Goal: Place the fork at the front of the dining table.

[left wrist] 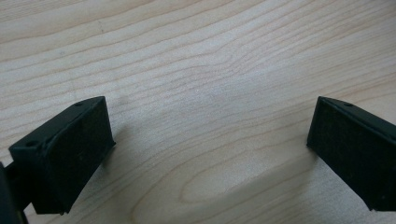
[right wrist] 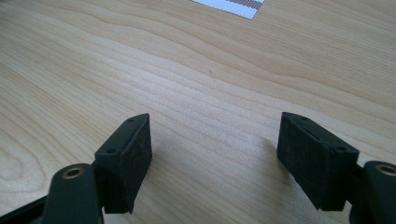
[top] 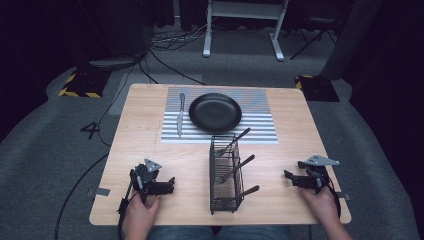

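**Wooden table with two idle grippers, a cutlery rack and a pan**

Grey carpet surrounds a light wooden table, seen from the high view against a dark background. At the near left corner the left gripper is held by a hand; in the left gripper view its jaws are spread wide over bare wood grain, with nothing between them. Farther back, a knife lies on a striped mat, just beside a black pan that appears empty. At the table's centre stands a black wire rack; three utensils are propped in it, handles leaning right. At the near right the right gripper is held by the other hand. In the right gripper view its jaws are likewise apart and empty, and a mat corner is caught at the top edge.
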